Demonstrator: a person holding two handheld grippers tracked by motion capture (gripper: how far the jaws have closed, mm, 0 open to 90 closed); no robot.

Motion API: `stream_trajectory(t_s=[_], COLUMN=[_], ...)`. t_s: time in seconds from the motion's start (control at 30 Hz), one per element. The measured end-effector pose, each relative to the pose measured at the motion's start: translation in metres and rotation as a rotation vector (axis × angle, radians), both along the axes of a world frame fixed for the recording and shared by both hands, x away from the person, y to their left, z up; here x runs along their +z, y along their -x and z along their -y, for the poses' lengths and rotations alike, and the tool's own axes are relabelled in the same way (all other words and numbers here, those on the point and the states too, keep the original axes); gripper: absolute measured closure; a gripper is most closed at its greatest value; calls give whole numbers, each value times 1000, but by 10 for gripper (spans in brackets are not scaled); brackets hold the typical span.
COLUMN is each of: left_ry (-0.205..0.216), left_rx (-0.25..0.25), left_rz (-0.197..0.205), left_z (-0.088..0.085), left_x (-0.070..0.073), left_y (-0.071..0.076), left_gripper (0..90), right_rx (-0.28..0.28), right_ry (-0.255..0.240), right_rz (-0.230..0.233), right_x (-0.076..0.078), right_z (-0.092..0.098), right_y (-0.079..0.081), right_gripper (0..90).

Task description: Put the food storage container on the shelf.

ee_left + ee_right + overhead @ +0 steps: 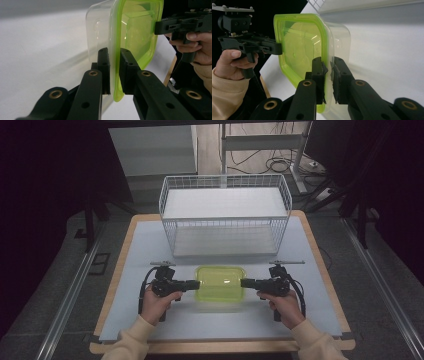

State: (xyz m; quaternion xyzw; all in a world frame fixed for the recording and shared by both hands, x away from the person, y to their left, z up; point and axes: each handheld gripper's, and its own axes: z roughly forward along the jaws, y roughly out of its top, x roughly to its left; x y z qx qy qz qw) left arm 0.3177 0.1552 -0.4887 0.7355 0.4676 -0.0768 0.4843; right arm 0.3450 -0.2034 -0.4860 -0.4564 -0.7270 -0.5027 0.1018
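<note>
White table surface (145, 245) carrying a wire basket (225, 215). In front of the basket sits a clear container (220, 302) with green lid (220, 282). Left gripper (192, 284) and right gripper (246, 283) jaws clamp, apparently, the lid's opposite rims.

Dark room, grey floor (45, 285), cables (272, 162) behind the table (125, 245).

On my table (320, 285), the lidded container (220, 287) sits near the front edge, centred. Behind it stands the wire basket (225, 217). My left gripper (192, 284) meets the container's left rim, my right gripper (246, 283) its right rim, jaws astride the lid's edge.
</note>
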Motion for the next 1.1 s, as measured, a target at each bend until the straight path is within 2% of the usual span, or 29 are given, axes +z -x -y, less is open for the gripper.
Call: stream_trajectory(t_s=[0.23, 0.5, 0.8, 1.1], left_ry=[1, 11, 24, 26], left_rx=[4, 10, 19, 12], left_rz=[26, 36, 74, 103], left_z=[1, -1, -8, -7], left_x=[8, 13, 29, 44], left_y=[-1, -1, -1, -5], left_gripper=[810, 810, 810, 810], right_rx=[-4, -3, 7, 6], right_ry=[-5, -4, -11, -1], right_rz=[27, 58, 106, 145], right_x=[7, 16, 33, 50], right_z=[0, -2, -7, -7], right_y=[0, -1, -4, -6], right_gripper=[811, 811, 811, 812])
